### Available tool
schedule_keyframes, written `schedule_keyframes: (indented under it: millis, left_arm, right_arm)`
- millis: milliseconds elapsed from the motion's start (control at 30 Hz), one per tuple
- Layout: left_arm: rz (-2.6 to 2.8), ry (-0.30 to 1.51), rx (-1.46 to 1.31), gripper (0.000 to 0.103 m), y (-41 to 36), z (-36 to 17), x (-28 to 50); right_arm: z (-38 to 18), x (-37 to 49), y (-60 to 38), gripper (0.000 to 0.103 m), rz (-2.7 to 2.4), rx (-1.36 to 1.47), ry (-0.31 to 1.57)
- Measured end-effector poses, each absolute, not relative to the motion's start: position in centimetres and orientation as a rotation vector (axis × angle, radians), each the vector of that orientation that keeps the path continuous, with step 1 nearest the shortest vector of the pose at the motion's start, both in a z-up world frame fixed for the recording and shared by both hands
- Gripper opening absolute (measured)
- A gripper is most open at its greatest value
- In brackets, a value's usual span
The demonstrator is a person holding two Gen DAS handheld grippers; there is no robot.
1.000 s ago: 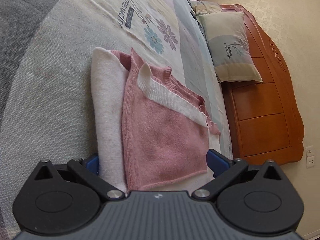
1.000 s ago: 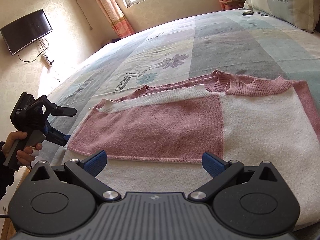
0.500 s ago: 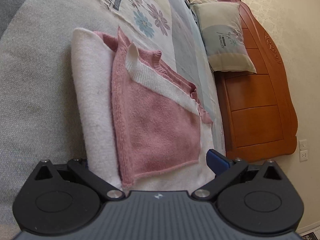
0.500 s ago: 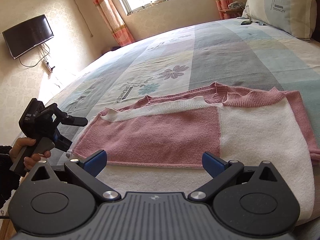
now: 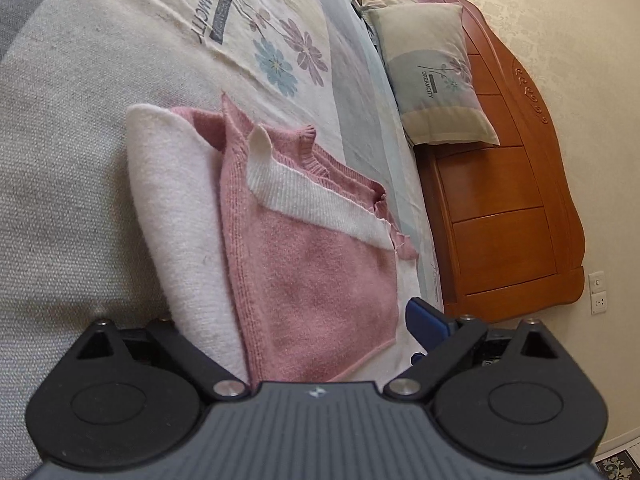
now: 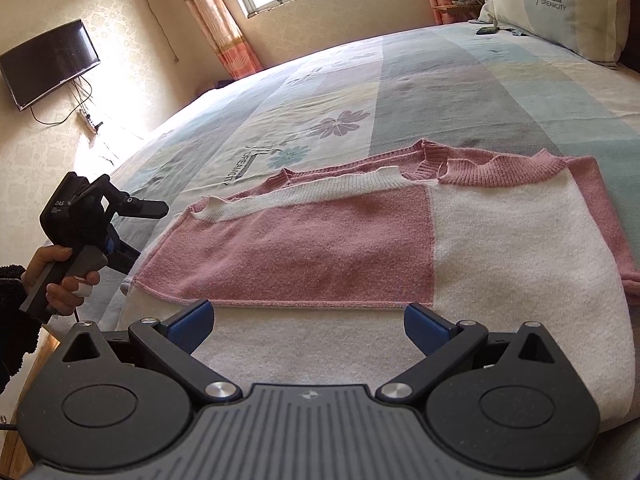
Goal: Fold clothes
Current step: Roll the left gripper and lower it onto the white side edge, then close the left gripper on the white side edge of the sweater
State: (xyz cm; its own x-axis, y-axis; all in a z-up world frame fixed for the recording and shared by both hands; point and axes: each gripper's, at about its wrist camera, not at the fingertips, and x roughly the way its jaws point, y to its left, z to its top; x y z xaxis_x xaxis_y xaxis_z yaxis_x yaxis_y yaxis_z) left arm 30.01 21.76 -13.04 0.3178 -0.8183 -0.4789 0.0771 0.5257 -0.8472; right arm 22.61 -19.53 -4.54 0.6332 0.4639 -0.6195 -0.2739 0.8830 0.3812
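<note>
Pink and white knitted sweater (image 6: 400, 248), partly folded, lies flat on a bed covered by a pastel patchwork sheet with printed flowers (image 6: 400, 92). In the right wrist view its long axis runs left to right along the near edge of the bed; the ribbed pink neckline (image 6: 436, 160) faces the far side, and a pink panel with a white ribbed hem lies folded across its left half.

At the sweater's left end, a person's hand (image 6: 60, 276) holds the left gripper (image 5: 332, 328). Its jaws are closing around that end. The fabric sits between them, and one blue pad (image 5: 426, 320) shows beside the cloth; the other is hidden behind it.

The right gripper (image 6: 306, 324) hovers at the sweater's near long edge with jaws spread wide, both blue pads above the white fabric, pinching nothing.

A cream printed pillow (image 5: 436, 76) leans against an orange-brown wooden headboard (image 5: 508, 216).
</note>
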Motion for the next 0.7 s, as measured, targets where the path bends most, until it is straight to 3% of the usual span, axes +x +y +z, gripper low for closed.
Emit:
schedule_keyframes:
  millis: [33, 100, 133, 233, 300, 367, 500, 633, 700]
  left_arm:
    - [-0.675, 1.087, -0.833, 0.069, 22.2, -13.3, 29.8]
    - [-0.638, 1.092, -0.86, 0.04, 23.1, -14.0, 29.6]
    - [-0.63, 1.098, -0.863, 0.036, 23.3, -14.2, 29.6]
    - [-0.648, 1.135, -0.831, 0.041, 22.5, -13.8, 29.9]
    - [-0.672, 1.147, -0.786, 0.055, 21.7, -13.3, 30.3]
    - [-0.692, 1.154, -0.756, 0.055, 21.1, -13.0, 30.6]
    - [-0.656, 1.169, -0.761, 0.035, 21.6, -13.4, 30.5]
    - [-0.633, 1.153, -0.711, 0.035, 21.2, -12.9, 29.9]
    - [-0.621, 1.159, -0.685, 0.029, 21.0, -12.7, 30.0]
  right_arm:
    - [-4.8, 22.7, -19.7, 0.103, 0.418, 0.27, 0.786]
    - [-5.2, 22.8, -19.9, 0.103, 0.404, 0.281, 0.798]
    - [-5.3, 22.9, -20.0, 0.103, 0.399, 0.285, 0.802]
    - [-5.6, 23.0, -20.1, 0.103, 0.39, 0.293, 0.808]
    - [-5.5, 23.0, -20.1, 0.103, 0.386, 0.294, 0.806]
    - [-5.5, 23.0, -20.0, 0.103, 0.384, 0.292, 0.809]
    - [-5.5, 23.0, -19.7, 0.103, 0.391, 0.277, 0.813]
    - [-5.3, 23.1, -19.5, 0.103, 0.413, 0.29, 0.804]
    - [-5.0, 23.5, -19.2, 0.103, 0.435, 0.304, 0.791]
